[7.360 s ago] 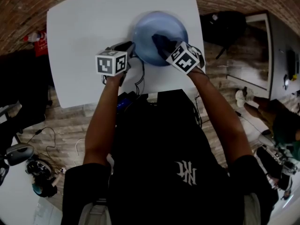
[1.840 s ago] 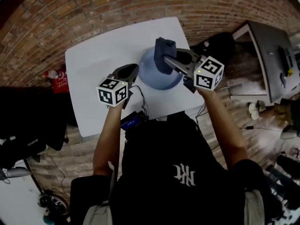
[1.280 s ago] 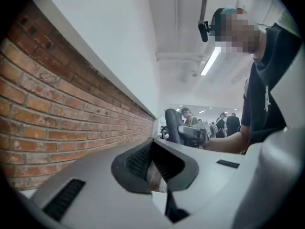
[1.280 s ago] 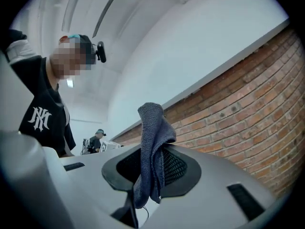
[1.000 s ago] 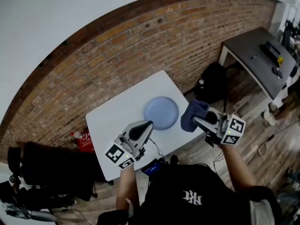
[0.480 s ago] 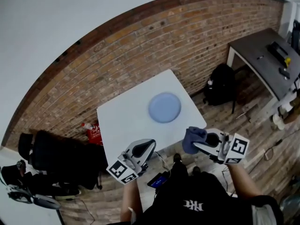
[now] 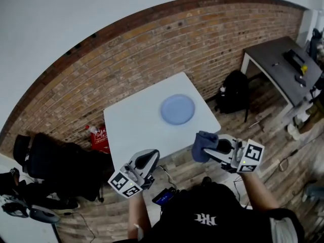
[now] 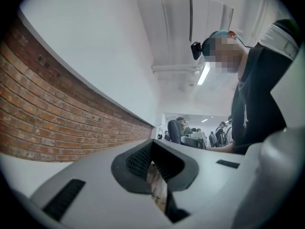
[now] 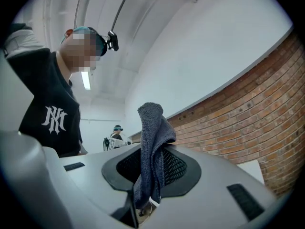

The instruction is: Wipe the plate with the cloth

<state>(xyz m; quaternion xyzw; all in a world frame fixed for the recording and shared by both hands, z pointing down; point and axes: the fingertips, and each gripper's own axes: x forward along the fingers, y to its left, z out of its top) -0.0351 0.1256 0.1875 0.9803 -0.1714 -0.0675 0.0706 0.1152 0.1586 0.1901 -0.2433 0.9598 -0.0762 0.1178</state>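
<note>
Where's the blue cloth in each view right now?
Head view: cloth lower right of centre, in the right claw.
Left gripper view: not in it.
Right gripper view: cloth at centre, clamped between the jaws.
Shared landmark: the brick wall, in all three.

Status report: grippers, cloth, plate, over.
Left hand-held gripper shut, empty. Right hand-held gripper shut on cloth, away from plate. Plate alone on table, nothing blocking.

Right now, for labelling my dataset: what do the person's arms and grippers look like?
Both the left gripper and right gripper have pale grey shells, black textured pads in dark recesses, and a cube with black-and-white square markers. The person wears a black short-sleeved T-shirt with a white logo.
</note>
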